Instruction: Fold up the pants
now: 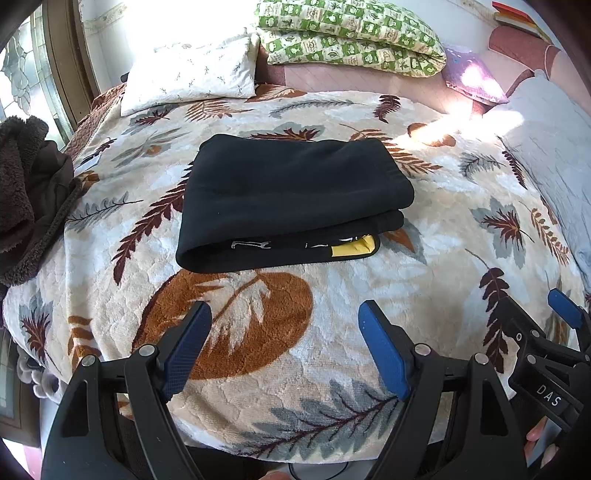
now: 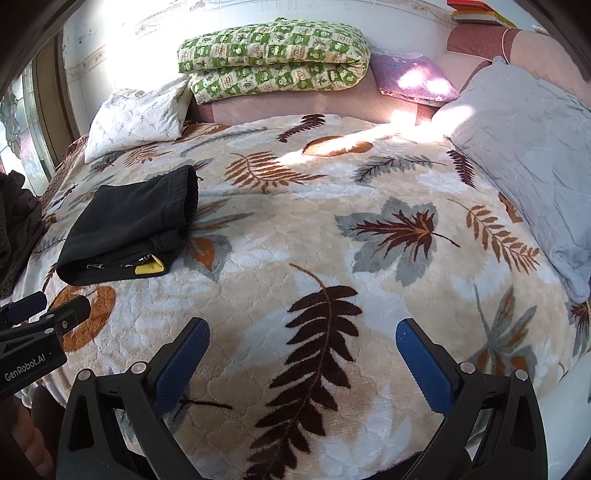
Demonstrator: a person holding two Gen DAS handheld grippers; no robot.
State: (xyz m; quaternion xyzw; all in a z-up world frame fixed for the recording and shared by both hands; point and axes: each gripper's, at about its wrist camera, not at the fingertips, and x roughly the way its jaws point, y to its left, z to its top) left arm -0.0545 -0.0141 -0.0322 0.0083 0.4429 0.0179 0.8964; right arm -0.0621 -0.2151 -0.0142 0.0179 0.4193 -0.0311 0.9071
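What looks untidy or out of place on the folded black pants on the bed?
Only one small thing: a yellow patch with some white print sticks out from the lowest layer at the near right corner of the black pants. Otherwise the stack lies flat on the leaf-pattern blanket, its edges roughly aligned.

Black folded pants (image 1: 288, 199) with a yellow patch (image 1: 351, 248) lie on a cream blanket (image 1: 369, 295) patterned with brown, rust and grey leaves; far behind, a green-checked quilt (image 1: 351, 33); blue-padded tools (image 1: 284, 328).
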